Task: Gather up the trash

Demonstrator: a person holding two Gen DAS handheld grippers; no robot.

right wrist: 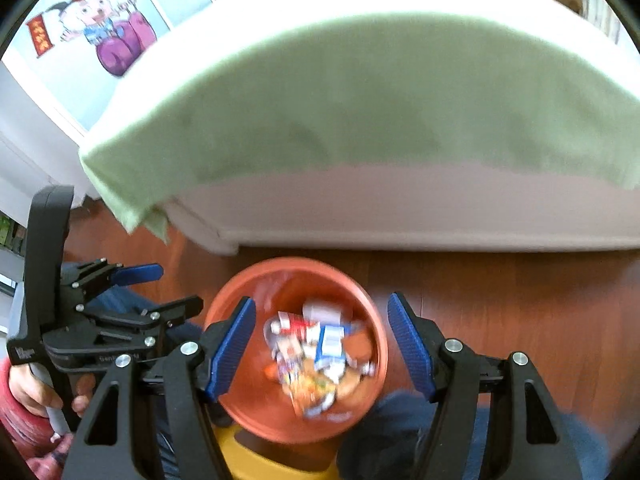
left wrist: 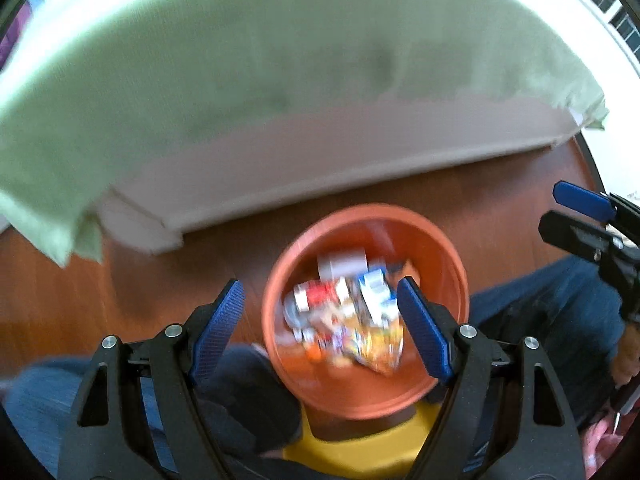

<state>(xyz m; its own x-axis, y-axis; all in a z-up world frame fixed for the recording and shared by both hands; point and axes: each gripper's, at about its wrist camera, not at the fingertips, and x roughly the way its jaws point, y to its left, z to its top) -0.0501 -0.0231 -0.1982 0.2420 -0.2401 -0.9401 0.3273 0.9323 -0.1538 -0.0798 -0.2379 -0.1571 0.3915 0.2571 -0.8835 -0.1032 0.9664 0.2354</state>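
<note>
Orange bin (left wrist: 452, 264) on wood floor (left wrist: 440, 188), w/ blurred wrappers (left wrist: 348, 320) inside, in front of green-draped desk (left wrist: 280, 80). L claw (left wrist: 324, 328) & R claw (right wrist: 322, 344) above it, both spread wide, nothing held.

Looked like somebody's home, probably a bedroom: a white bed base (right wrist: 440, 216) draped in a pale green sheet (right wrist: 360, 100) sat on a reddish wood floor (right wrist: 520, 288). A colourful cartoon poster (right wrist: 100, 28) was stuck up nearby.
</note>
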